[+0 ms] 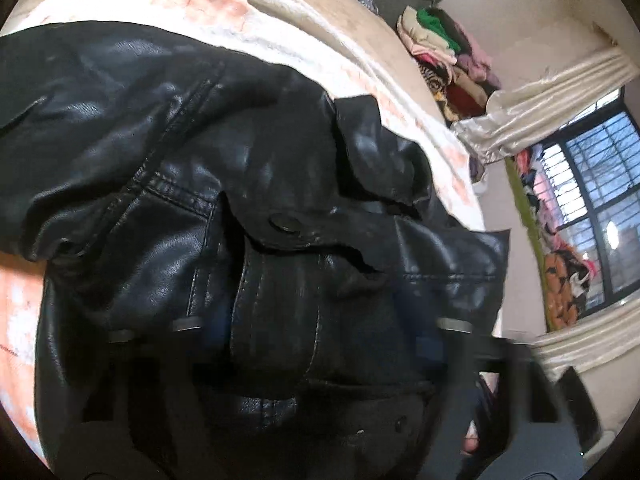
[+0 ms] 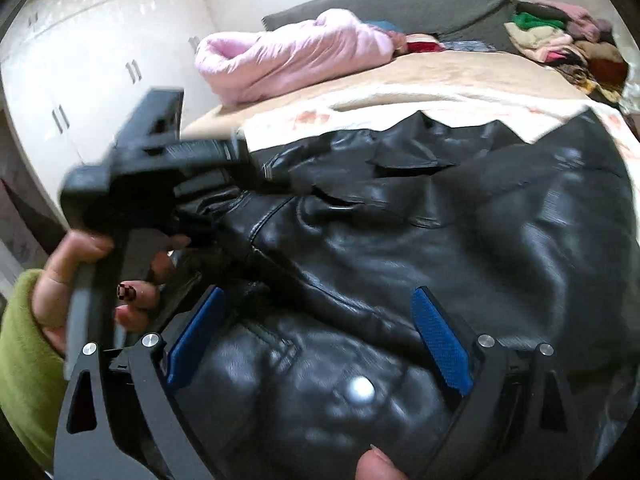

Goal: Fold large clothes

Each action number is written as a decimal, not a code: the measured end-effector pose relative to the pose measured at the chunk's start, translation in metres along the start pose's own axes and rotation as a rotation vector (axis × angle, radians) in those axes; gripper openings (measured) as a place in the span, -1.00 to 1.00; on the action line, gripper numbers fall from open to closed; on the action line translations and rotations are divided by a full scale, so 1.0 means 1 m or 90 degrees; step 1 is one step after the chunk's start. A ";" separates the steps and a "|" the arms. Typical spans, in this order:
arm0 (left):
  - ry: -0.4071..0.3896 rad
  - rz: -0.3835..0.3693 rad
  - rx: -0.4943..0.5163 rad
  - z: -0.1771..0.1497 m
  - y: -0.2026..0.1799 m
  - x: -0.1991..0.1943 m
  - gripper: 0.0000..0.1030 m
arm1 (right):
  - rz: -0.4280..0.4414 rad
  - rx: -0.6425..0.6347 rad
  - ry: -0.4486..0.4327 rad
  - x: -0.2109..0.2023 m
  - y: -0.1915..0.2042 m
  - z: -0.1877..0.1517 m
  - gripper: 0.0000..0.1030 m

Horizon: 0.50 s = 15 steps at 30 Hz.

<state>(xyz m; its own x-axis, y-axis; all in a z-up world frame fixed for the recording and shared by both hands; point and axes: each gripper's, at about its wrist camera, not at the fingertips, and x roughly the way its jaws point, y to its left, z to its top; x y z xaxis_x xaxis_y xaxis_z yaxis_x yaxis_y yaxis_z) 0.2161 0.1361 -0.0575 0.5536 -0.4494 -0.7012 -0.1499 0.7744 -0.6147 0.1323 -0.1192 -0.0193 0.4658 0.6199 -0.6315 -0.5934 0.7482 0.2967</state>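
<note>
A black leather jacket point(image 1: 208, 152) lies spread on a bed with a white and peach blanket point(image 1: 224, 4). In the left wrist view my left gripper point(image 1: 316, 320) is open, its dark blurred fingers point(image 1: 216, 332) straddling a bunched part of the jacket near a snap button point(image 1: 285, 224). In the right wrist view my right gripper point(image 2: 320, 340) is open, its blue pads point(image 2: 440, 344) wide apart just over the jacket point(image 2: 440, 220). The left gripper's body point(image 2: 160, 168), held by a hand in a green sleeve point(image 2: 24, 360), shows at the left with its tips in the jacket folds.
A pink quilted coat point(image 2: 288, 52) lies at the bed's far end against a grey headboard point(image 2: 400, 4). A pile of mixed clothes point(image 2: 560, 40) sits at the far right. White wardrobes point(image 2: 80, 60) stand left. A window point(image 1: 592, 200) with cream curtains is to the right.
</note>
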 end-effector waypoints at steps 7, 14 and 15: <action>-0.097 -0.050 0.119 -0.009 -0.049 -0.051 -0.99 | -0.014 0.092 -0.048 -0.051 -0.050 -0.010 0.79; -0.225 -0.096 0.227 -0.006 -0.083 -0.124 -1.00 | -0.091 0.192 -0.127 -0.103 -0.112 0.000 0.61; -0.228 -0.089 0.223 -0.005 -0.079 -0.124 -1.00 | -0.116 0.194 -0.129 -0.105 -0.118 0.005 0.58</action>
<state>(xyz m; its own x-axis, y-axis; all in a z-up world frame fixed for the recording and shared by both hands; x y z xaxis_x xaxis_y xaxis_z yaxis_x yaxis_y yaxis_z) 0.1551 0.1280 0.0761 0.8036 -0.4259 -0.4157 0.1949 0.8482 -0.4924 0.1566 -0.2720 0.0155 0.6834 0.4821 -0.5482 -0.2821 0.8670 0.4109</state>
